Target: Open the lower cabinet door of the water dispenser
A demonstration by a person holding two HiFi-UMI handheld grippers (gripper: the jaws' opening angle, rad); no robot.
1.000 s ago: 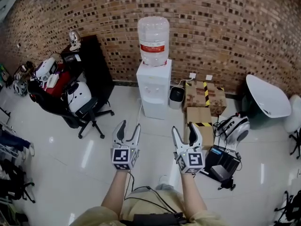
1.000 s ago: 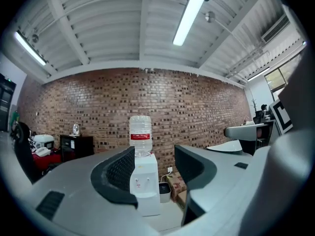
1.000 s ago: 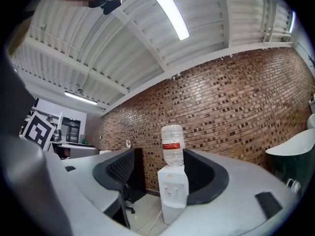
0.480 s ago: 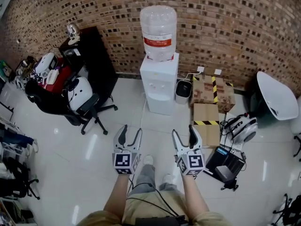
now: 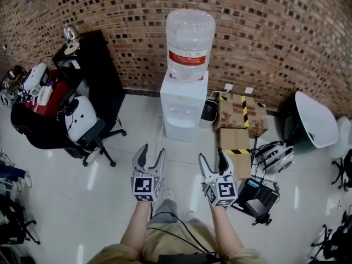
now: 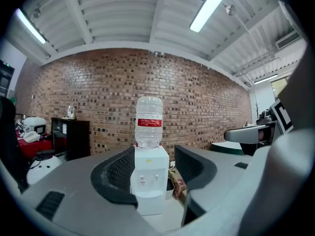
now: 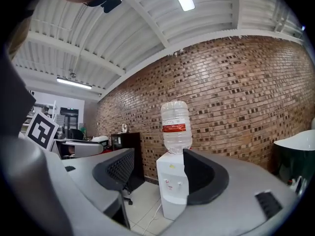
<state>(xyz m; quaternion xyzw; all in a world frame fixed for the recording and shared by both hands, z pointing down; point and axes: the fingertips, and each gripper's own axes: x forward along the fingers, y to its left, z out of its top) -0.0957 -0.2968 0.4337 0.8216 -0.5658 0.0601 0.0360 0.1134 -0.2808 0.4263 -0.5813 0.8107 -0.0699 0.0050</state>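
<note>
A brick wall (image 5: 275, 26) backs a glossy tiled floor (image 5: 110, 202). The white water dispenser (image 5: 183, 106) stands against the wall, carrying an upturned bottle (image 5: 190, 43). Its lower cabinet door (image 7: 173, 205) faces the person and looks closed. Taped cardboard boxes (image 5: 240, 113) sit near its right side. The left tool (image 5: 152, 149) and right tool (image 5: 212, 155) hover side by side above the floor, well apart from the dispenser, each with jaws apart and nothing between them.

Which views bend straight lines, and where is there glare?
Head view: the brick wall bows and the floor carries bright glare streaks. Left gripper view: strong fisheye with black corners; the ceiling lamp is blown out. Right gripper view: same curving; the water dispenser looks sharp.
</note>
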